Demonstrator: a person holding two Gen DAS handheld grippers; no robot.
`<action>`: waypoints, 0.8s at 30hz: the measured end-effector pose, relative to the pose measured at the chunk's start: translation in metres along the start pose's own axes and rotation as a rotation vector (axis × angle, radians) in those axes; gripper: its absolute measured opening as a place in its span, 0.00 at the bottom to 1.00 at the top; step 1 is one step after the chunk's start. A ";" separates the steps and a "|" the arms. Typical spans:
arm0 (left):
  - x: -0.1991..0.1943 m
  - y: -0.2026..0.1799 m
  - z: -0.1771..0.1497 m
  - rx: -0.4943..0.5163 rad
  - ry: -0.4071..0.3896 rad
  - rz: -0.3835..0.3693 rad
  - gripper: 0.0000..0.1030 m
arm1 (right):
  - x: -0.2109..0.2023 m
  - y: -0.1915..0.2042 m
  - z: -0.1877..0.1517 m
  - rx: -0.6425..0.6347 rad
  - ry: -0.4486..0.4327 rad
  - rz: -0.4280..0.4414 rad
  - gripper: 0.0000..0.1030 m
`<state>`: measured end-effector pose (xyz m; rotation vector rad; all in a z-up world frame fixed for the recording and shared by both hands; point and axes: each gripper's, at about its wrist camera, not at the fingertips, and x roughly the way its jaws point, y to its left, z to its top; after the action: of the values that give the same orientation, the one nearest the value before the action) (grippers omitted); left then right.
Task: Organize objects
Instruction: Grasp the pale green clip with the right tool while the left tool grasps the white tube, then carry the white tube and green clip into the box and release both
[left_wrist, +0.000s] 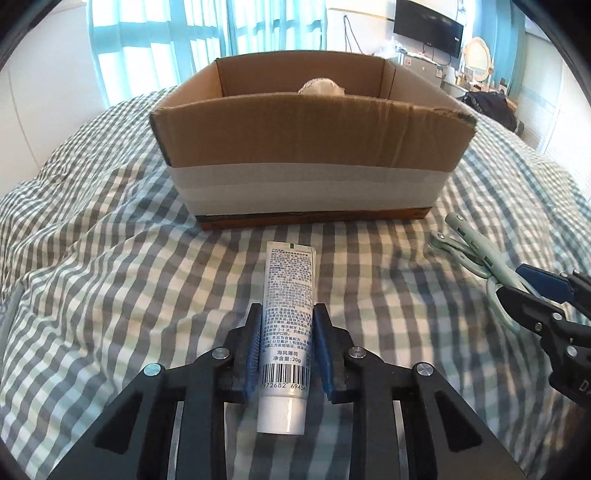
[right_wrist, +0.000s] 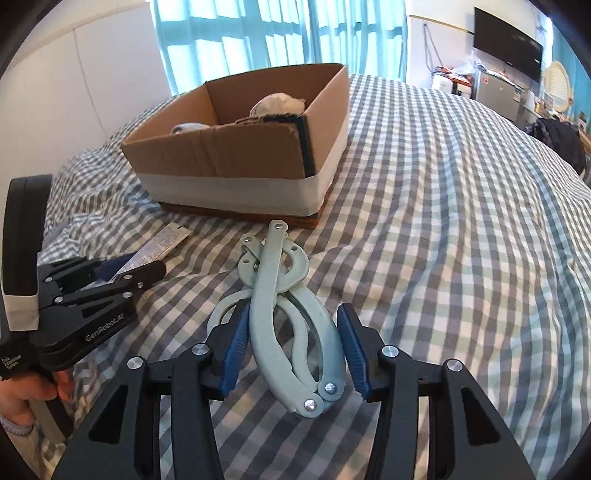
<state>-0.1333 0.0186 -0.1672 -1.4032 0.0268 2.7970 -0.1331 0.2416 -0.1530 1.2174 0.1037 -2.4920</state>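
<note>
Lying on the checked bed (left_wrist: 110, 295) before the cardboard box (left_wrist: 306, 147), a white tube (left_wrist: 286, 321) is pinched by the left claw (left_wrist: 286, 317). Beside it, the right claw (right_wrist: 291, 332) straddles pale green pliers (right_wrist: 284, 314), left pad touching, right pad slightly apart.

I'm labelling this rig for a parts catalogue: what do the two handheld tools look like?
Both match: the left tool and right tool have matte black linkage arms with round silver pivot bolts and ribbed blue pads on the fingers. The left tool's side carries white "GenRobot.AI" lettering. No cables show.
</note>
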 end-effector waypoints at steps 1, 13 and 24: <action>-0.006 0.002 -0.001 -0.004 -0.004 -0.002 0.26 | -0.004 0.000 -0.002 0.004 -0.004 -0.002 0.46; -0.055 -0.007 -0.005 0.003 -0.074 -0.024 0.26 | -0.059 0.014 -0.016 0.002 -0.074 -0.001 0.46; -0.104 -0.010 0.000 -0.005 -0.164 -0.016 0.26 | -0.106 0.029 -0.006 -0.028 -0.171 0.010 0.46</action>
<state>-0.0711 0.0279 -0.0838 -1.1648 0.0075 2.8898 -0.0592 0.2467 -0.0721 0.9868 0.0877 -2.5639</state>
